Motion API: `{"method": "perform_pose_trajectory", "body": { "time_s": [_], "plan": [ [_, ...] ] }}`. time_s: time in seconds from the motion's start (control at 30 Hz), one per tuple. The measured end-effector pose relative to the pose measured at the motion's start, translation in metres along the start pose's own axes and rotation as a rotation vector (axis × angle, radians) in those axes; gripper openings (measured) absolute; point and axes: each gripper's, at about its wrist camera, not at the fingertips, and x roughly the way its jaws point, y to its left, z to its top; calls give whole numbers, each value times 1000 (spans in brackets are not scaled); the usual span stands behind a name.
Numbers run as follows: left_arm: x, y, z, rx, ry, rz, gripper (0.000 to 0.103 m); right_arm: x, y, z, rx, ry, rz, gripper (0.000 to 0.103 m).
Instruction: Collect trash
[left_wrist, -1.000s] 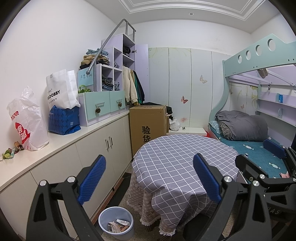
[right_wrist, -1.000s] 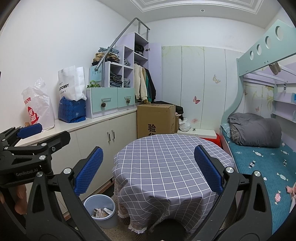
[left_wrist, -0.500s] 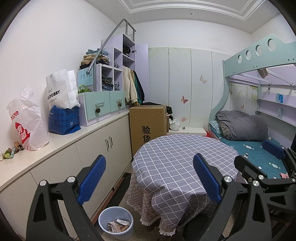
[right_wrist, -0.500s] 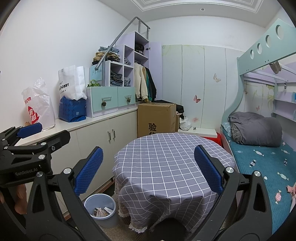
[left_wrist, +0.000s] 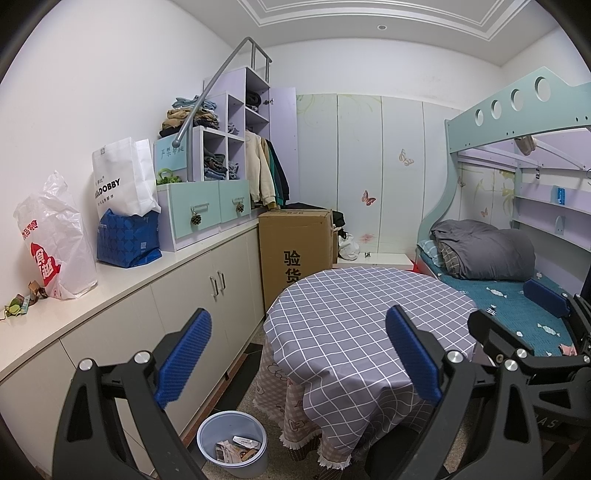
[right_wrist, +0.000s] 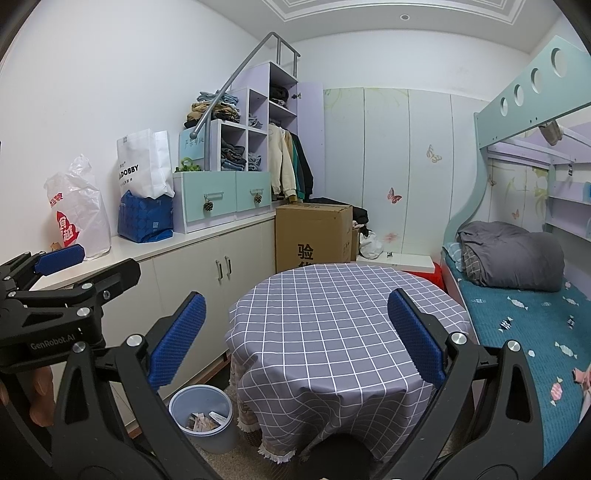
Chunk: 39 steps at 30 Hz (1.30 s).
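A pale blue waste bin with paper scraps inside stands on the floor between the cabinets and the round table; it also shows in the right wrist view. Small crumpled scraps lie on the counter's near end beside a white plastic bag. My left gripper is open and empty, held in the air in front of the table. My right gripper is open and empty too, level with it on its right. A pink scrap lies on the bed.
A round table with a grey checked cloth fills the middle of the room. White cabinets run along the left wall, carrying bags and drawer units. A cardboard box stands behind the table. A bunk bed is on the right.
Almost nothing: both grippers stay open and nearly still, with only a slight drift of the right one.
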Motion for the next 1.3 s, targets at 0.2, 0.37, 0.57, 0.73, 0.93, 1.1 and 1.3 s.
{"method": "perform_pose_trajectory", "body": {
  "time_s": [0.2, 0.37, 0.57, 0.73, 0.93, 1.1, 1.3],
  "plan": [
    [0, -1, -1, 2, 1, 2, 93, 0, 2, 0, 0, 3, 0, 97],
    [1, 0, -1, 0, 1, 2, 93, 1, 1, 1, 0, 5, 4, 97],
    [1, 0, -4, 2, 3, 1, 93, 2, 0, 0, 0, 9, 4, 97],
    [1, 0, -4, -1, 3, 2, 93, 3, 1, 0, 2, 15, 6, 97],
    [1, 1, -3, 1, 3, 2, 93, 2, 2, -1, 5, 17, 5, 97],
    [3, 3, -5, -1, 5, 2, 93, 5, 3, -2, 8, 21, 11, 97],
    [11, 8, -17, 3, 9, 30, 93, 20, -3, -4, 35, 31, 22, 97]
  ]
}}
